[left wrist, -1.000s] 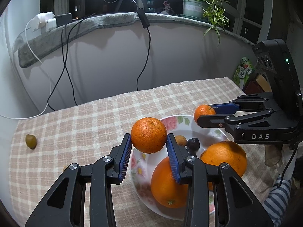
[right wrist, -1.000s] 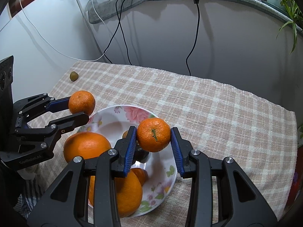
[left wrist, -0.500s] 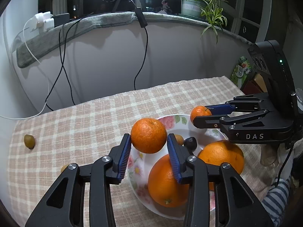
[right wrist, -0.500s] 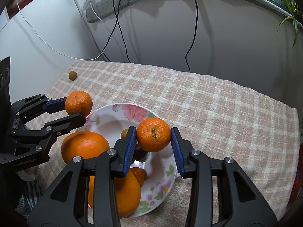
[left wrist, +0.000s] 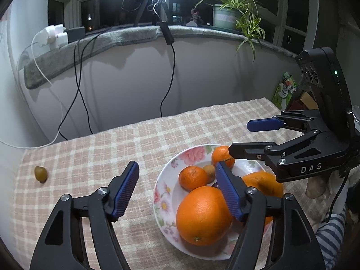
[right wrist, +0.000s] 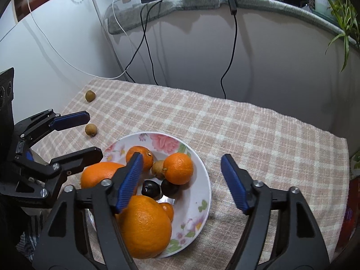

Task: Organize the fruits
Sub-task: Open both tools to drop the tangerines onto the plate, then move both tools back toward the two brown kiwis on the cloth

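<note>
With both jaws just sprung wide and empty above the floral plate [right wrist: 202,193], the left gripper [left wrist: 177,189] and right gripper [right wrist: 182,180] have two small brown fruits [right wrist: 91,129] left on the checked surface [right wrist: 247,135]: light, firm, rollable, best pinched across the middle.

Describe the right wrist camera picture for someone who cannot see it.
A flowered plate of oranges and small dark fruits sits on a checked cloth, below the open, empty right gripper. The left gripper is open too, near two small brown fruits.
</note>
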Tool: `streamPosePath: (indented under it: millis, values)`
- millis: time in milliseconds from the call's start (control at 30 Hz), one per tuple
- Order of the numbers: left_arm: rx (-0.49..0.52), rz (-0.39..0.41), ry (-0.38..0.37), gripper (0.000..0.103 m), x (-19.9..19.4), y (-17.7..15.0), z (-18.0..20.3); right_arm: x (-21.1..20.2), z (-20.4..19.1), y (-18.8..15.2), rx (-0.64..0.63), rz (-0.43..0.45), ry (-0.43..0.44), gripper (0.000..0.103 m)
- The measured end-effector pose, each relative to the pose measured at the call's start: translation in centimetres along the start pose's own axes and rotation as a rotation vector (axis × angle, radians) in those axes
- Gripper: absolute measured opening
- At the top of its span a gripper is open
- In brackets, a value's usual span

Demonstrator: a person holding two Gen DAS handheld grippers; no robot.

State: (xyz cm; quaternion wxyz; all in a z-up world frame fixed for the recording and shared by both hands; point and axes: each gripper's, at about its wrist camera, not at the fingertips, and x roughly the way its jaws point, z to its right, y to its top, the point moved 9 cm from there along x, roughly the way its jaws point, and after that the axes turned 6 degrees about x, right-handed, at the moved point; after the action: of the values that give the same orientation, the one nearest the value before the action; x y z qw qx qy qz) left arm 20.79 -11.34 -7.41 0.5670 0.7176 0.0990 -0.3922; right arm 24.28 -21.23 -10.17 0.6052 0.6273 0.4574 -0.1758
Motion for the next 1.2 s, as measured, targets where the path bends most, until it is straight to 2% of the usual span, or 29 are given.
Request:
streamPosePath:
  millis: [167,633,1200]
  values:
    - [0.007,0.019,0.021,0.076,-0.5,0.2,-0.1,-0.7,-0.1,0.3,-0.006,0.020,-0.009,0.084]
    - [0.013,0.048,0.043,0.076,-2.1,0.3,-0.6,-1.2,-0.9,0.7,-0.002,0.031,-0.012,0.085]
    - [-0.035,0.103,0.075,0.076,-4.9,0.2,-3.6,-2.0,-5.7,2.0,-0.065,0.053,0.008,0.085]
